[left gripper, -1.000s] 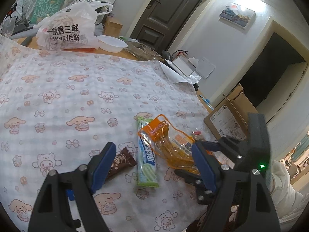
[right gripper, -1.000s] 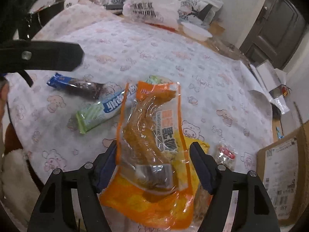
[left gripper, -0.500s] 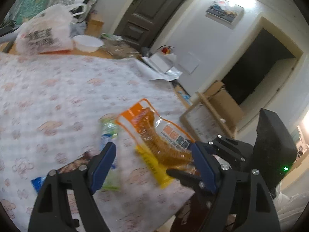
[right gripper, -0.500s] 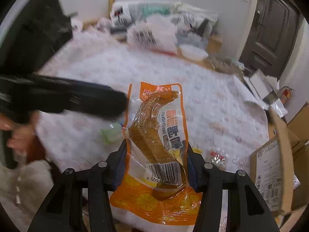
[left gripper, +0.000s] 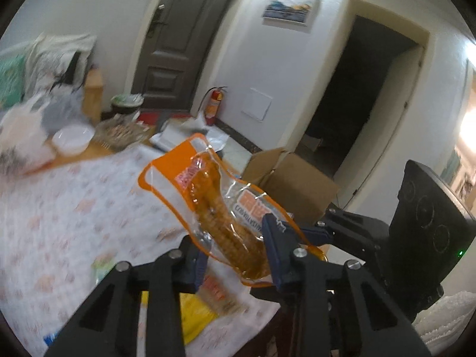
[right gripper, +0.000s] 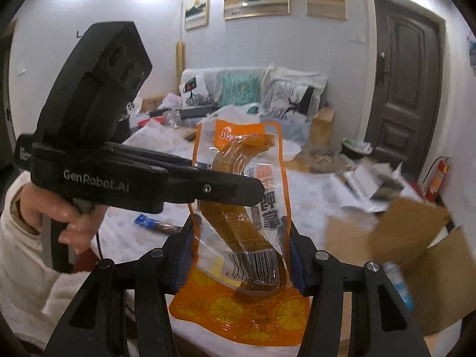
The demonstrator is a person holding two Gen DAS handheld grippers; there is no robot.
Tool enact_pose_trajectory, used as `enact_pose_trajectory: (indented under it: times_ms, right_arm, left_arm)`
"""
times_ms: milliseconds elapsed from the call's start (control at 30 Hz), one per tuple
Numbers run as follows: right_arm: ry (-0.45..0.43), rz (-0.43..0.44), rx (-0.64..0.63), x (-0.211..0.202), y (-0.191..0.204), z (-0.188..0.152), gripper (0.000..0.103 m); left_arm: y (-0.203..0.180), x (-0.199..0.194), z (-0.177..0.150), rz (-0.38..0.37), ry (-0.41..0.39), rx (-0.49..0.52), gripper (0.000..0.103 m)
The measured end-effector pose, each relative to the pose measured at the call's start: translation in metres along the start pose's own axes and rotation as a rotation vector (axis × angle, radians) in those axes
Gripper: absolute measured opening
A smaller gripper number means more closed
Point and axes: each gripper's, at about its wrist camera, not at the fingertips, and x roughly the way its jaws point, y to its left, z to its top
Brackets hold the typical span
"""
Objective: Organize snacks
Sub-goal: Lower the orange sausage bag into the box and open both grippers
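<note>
An orange clear-window snack pouch (right gripper: pixel 241 226) is held upright above the table, clamped at its lower part by my right gripper (right gripper: pixel 239 264). In the left wrist view the same pouch (left gripper: pixel 220 208) sits between my left gripper's jaws (left gripper: pixel 235 255), which stand close on both sides of it. The left gripper's body (right gripper: pixel 142 175) crosses in front of the pouch in the right wrist view. A brown-and-blue snack bar (right gripper: pixel 154 226) lies on the patterned tablecloth (left gripper: pixel 59 214). A yellow packet (left gripper: pixel 196 315) lies below the left gripper.
An open cardboard box (right gripper: pixel 395 255) stands at the table's right side, also in the left wrist view (left gripper: pixel 291 184). A white bowl (left gripper: pixel 73 139) and plastic bags sit at the table's far end. A red fire extinguisher (left gripper: pixel 214 104) stands by the door.
The right gripper has lifted the orange pouch off the table and raised it upright. The left gripper has moved in and narrowed its jaws around the pouch. Both views tilted up.
</note>
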Motion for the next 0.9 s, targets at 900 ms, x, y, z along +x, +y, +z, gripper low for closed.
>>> enact_pose_trajectory:
  times_ms: [900]
  right_arm:
    - [0.128, -0.128, 0.156, -0.015, -0.199, -0.083, 0.054]
  left_arm:
    - [-0.112, 0.217, 0.055, 0.008, 0.266, 0.287, 0.028]
